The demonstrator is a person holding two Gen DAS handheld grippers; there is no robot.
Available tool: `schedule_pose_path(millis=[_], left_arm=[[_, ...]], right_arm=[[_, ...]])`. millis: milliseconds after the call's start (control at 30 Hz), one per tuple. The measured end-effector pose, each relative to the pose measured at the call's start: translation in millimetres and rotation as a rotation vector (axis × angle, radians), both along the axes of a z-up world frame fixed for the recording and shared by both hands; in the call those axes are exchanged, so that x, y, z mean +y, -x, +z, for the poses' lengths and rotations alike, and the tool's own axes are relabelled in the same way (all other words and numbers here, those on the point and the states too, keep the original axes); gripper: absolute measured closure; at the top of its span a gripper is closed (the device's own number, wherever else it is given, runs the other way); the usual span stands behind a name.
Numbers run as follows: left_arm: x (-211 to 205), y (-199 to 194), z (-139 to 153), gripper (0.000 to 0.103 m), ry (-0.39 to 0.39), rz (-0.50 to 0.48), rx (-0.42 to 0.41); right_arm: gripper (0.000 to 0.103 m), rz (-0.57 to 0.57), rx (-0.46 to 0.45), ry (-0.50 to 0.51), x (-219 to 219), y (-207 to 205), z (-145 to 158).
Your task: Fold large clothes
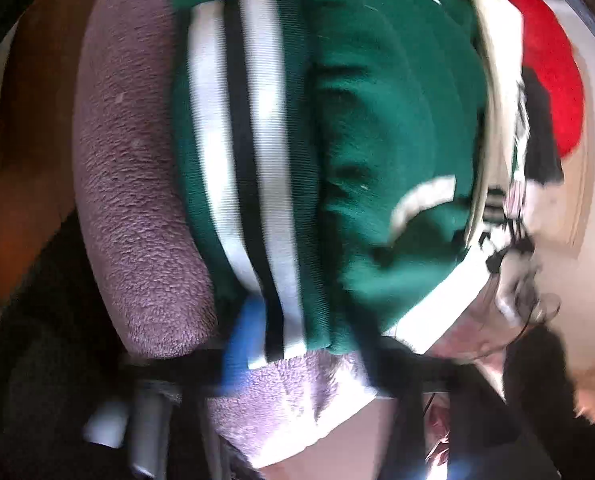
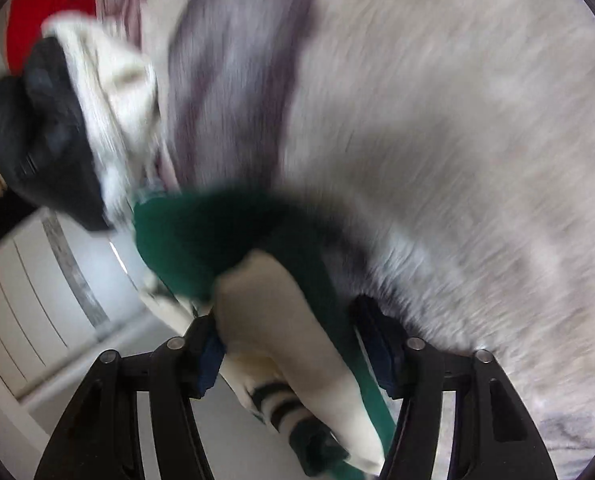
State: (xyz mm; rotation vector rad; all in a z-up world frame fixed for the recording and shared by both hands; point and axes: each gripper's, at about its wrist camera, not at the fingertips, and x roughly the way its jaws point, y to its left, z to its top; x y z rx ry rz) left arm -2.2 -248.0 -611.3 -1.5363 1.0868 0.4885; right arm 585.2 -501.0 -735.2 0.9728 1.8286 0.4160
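Note:
A green jacket (image 1: 377, 128) with a white and black striped hem band (image 1: 249, 152) fills the left wrist view, lying over a pinkish fleece blanket (image 1: 137, 184). My left gripper (image 1: 297, 356) is shut on the jacket's striped hem, its blue pad (image 1: 237, 344) against the cloth. In the right wrist view my right gripper (image 2: 293, 356) is shut on the jacket's cream sleeve (image 2: 281, 320) with its striped cuff (image 2: 277, 404), green body cloth (image 2: 193, 240) bunched just ahead. Both views are motion-blurred.
A grey fleece blanket (image 2: 457, 140) covers the surface under the right gripper. A red garment (image 1: 549, 60) and a black garment (image 2: 45, 132) with white cloth (image 2: 113, 92) lie beyond. A white radiator (image 2: 21, 312) stands lower left.

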Motion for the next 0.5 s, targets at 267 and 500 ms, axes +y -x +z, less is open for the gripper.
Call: schedule_pose_path(millis=[267,500], left_arm=[[-5.6,10.6,-8.8,0.085,0.057,0.006,-0.014],[5.9,31.3,3.7,0.028,0.123,0.069,-0.116]], right_arm=[[0.095,0.109,-0.205,0.315,24.5,-3.6,43.1],[0.026,0.074,-0.185,0.176,-8.8,-8.2,58.6]])
